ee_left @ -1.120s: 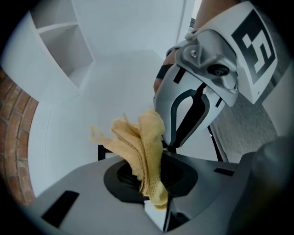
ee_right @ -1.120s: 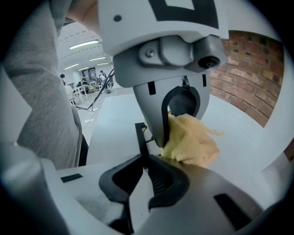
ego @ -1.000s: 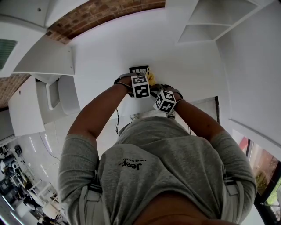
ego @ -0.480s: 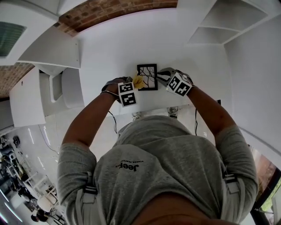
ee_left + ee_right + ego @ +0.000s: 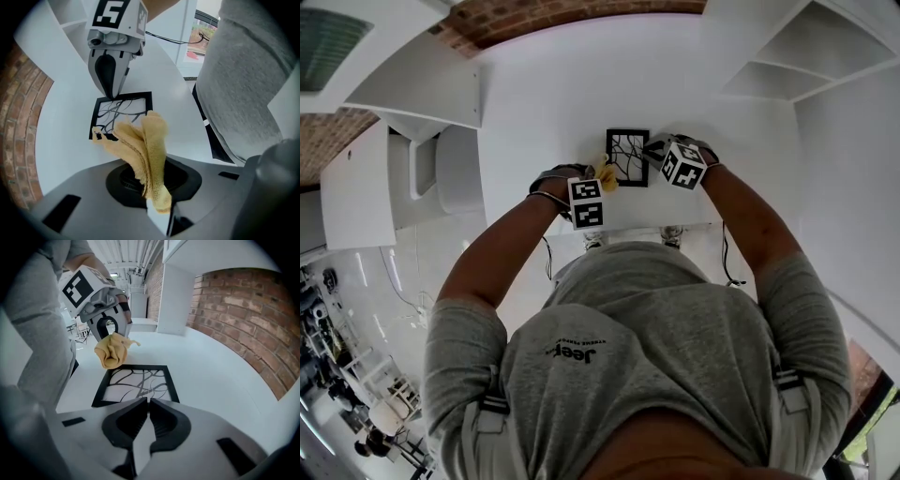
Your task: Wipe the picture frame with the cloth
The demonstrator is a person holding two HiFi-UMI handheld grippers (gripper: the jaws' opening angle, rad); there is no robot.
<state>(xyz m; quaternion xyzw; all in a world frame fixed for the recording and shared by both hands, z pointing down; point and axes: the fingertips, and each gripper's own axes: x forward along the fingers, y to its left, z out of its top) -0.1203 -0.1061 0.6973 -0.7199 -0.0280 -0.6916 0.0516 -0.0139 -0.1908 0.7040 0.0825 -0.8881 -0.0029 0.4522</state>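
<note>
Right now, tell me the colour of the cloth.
The cloth is mustard yellow, clearest in the left gripper view.

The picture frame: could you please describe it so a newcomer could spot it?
On the white tabletop by the brick wall lies the picture frame. It is flat, with a thin black border around black branching lines on white, unlike the crumpled yellow cloth at its edge.

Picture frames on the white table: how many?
1. The black picture frame lies flat on the white table, between the left gripper, shut on the yellow cloth, and the shut right gripper at its opposite edge.
</note>
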